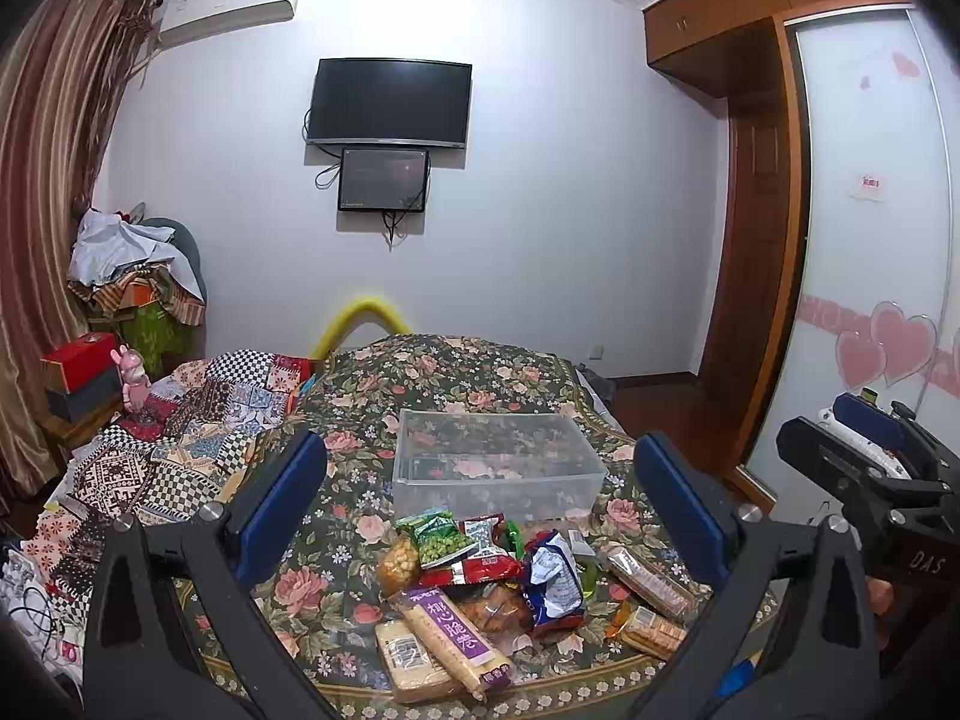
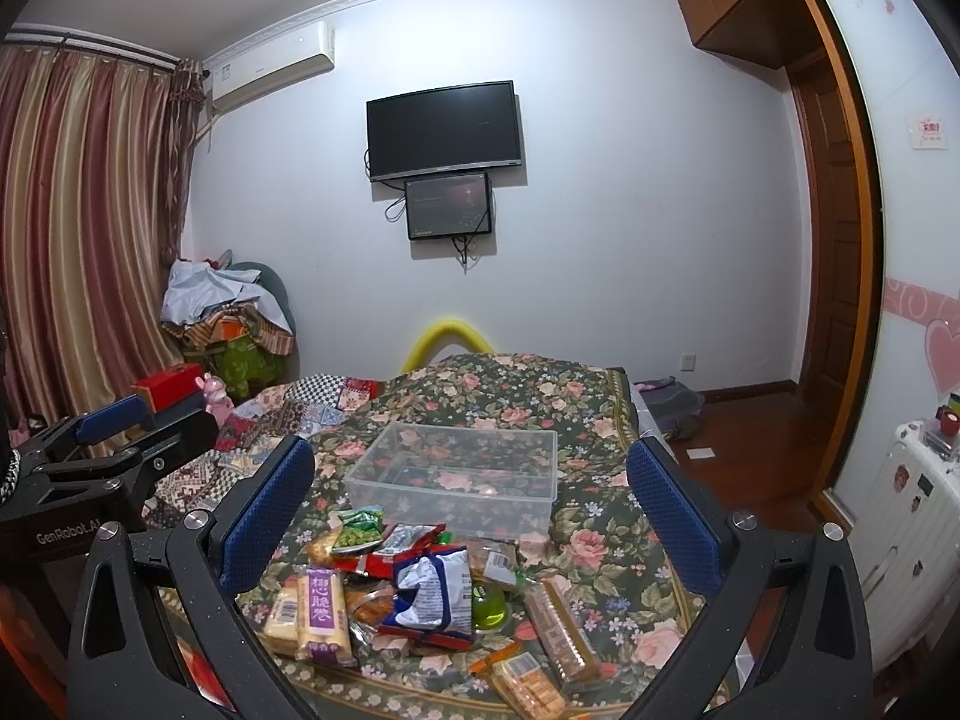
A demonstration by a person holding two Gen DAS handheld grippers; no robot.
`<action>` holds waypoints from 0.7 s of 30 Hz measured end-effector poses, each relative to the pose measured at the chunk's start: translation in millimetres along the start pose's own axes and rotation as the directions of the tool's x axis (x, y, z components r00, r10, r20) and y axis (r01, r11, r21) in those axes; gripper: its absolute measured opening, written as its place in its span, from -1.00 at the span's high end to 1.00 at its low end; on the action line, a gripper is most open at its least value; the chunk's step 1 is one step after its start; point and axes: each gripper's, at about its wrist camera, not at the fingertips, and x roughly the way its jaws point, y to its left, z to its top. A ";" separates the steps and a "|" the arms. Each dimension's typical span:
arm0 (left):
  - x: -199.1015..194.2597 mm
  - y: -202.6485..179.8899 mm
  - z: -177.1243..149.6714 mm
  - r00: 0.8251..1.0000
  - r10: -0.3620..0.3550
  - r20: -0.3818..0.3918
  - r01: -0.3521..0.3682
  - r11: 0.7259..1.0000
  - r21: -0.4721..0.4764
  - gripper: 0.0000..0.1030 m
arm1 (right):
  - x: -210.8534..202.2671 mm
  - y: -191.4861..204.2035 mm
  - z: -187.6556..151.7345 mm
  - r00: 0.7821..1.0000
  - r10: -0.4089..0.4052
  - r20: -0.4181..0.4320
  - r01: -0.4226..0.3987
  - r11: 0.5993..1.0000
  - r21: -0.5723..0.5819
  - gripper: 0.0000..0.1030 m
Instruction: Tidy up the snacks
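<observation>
Left gripper spread wide and holding nothing, right gripper likewise wide and unladen, both above a snack pile on the floral bedspread, pile just in front of the clear plastic bin, wall television far beyond the bin.

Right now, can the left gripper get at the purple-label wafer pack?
Probably yes. The left gripper is open and empty, and the purple-label wafer pack lies on top at the pile's near edge, uncovered.
</observation>
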 end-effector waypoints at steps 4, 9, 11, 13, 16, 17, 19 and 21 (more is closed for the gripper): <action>2.4 -1.1 0.4 1.000 0.001 -0.001 -0.001 1.000 0.004 -1.00 | 0.1 0.4 0.2 1.000 0.002 0.002 -0.002 1.000 0.001 -1.00; 2.2 -1.0 0.7 1.000 0.001 -0.005 -0.001 1.000 0.005 -1.00 | 0.0 0.6 0.0 1.000 0.002 0.003 -0.002 1.000 0.001 -1.00; 2.0 -0.5 1.1 1.000 -0.001 -0.007 0.001 1.000 0.004 -1.00 | -0.3 0.9 -0.1 1.000 -0.001 0.005 0.001 1.000 -0.001 -1.00; 2.2 -1.0 1.1 1.000 0.000 -0.009 0.000 1.000 0.005 -1.00 | -0.3 1.0 0.2 1.000 -0.002 0.006 0.002 1.000 -0.001 -1.00; 2.7 -0.8 1.0 1.000 0.001 -0.010 -0.001 1.000 0.004 -1.00 | -0.7 1.2 -0.2 1.000 -0.001 0.006 0.001 1.000 0.000 -1.00; 2.4 -0.8 1.3 1.000 0.002 -0.010 -0.002 1.000 0.004 -1.00 | -0.7 1.2 -0.2 1.000 -0.001 0.006 0.001 1.000 -0.001 -1.00; 2.9 -0.8 1.9 1.000 0.001 -0.002 -0.001 1.000 0.003 -1.00 | -0.7 1.1 -0.3 1.000 -0.002 0.006 0.002 1.000 -0.001 -1.00; 2.9 -1.1 1.7 1.000 -0.002 -0.001 0.002 1.000 0.001 -1.00 | -0.7 1.4 -0.4 1.000 0.000 0.006 0.000 1.000 0.002 -1.00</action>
